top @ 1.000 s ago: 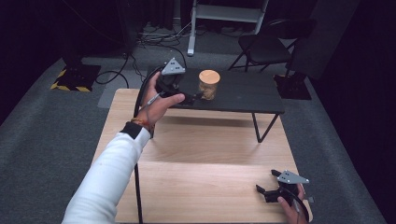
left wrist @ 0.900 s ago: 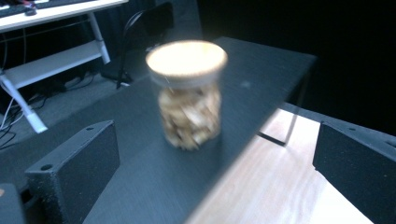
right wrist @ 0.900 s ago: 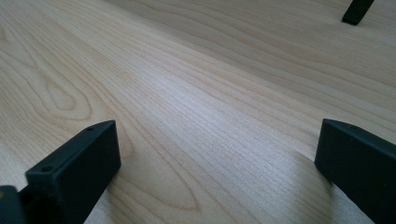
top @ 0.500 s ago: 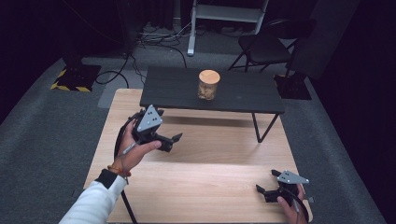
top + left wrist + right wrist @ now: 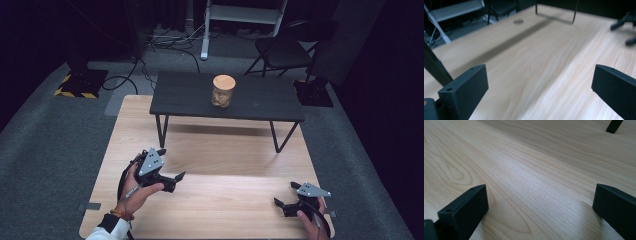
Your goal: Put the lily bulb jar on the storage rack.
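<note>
high view: jar (image 5: 223,91) with a wooden lid sits upper middle on the small black table (image 5: 185,95), well apart from both tools. Probably glass, so fragile and slick; I'd grab around the body.
left gripper view: left tool (image 5: 539,92) wide open, nothing held, over pale wood tabletop (image 5: 529,57).
right gripper view: right tool (image 5: 540,211) wide open too, low over smooth grain.
room: dark, grey carpet, chair (image 5: 285,50) at back.
</note>
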`<state>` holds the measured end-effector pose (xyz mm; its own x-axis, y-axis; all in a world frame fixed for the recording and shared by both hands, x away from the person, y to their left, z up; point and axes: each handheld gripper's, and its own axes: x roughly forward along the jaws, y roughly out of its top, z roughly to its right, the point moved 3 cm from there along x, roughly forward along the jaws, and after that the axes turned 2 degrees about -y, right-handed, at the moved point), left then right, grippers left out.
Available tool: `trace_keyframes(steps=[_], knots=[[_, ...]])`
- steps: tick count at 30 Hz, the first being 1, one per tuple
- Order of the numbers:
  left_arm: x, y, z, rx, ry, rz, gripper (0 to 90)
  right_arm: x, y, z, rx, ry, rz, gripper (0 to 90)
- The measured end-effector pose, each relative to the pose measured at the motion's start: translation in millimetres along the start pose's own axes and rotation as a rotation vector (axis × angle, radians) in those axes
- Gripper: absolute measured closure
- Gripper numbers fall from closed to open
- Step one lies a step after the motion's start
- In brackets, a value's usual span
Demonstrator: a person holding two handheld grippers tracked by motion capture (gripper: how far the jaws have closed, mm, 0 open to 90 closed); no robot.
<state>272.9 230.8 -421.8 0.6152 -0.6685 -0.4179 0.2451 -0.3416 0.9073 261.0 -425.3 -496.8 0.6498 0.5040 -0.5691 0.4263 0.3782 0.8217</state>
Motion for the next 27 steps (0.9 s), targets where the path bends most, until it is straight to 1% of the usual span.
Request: trace_keyframes(steps=[4,8,11,12,14,20,23,25,27], knots=[[2.9,-20.9,0.8,-0.036,-0.006,-0.017,0.7,0.0,0.0,0.0,0.000,0.000,0.000,0.0],[5.0,-37.2,2.5,-0.043,-0.007,-0.044,0.7,0.0,0.0,0.0,0.000,0.000,0.000,0.0],[7.1,-45.2,5.3,-0.039,0.004,-0.076,0.7,0.0,0.0,0.0,0.000,0.000,0.000,0.0],[7.8,-47.9,6.2,-0.043,0.007,-0.082,0.6,0.0,0.0,0.0,0.000,0.000,0.000,0.0],[9.0,-53.2,7.2,-0.051,0.000,-0.091,0.5,0.0,0.0,-0.1,0.000,0.000,0.000,0.0],[12.7,-68.6,11.4,-0.058,-0.010,-0.132,0.5,0.0,0.0,0.0,0.000,0.000,0.000,0.0],[13.9,-76.0,12.6,-0.071,-0.016,-0.146,0.6,0.0,0.0,-0.1,0.001,0.000,0.000,0.0],[15.4,-78.5,14.1,-0.063,-0.013,-0.165,0.6,0.0,0.0,0.0,0.000,-0.001,0.000,0.0],[15.6,-78.9,15.7,-0.057,-0.008,-0.162,0.7,0.0,0.0,-0.1,0.000,0.000,0.000,0.0]])
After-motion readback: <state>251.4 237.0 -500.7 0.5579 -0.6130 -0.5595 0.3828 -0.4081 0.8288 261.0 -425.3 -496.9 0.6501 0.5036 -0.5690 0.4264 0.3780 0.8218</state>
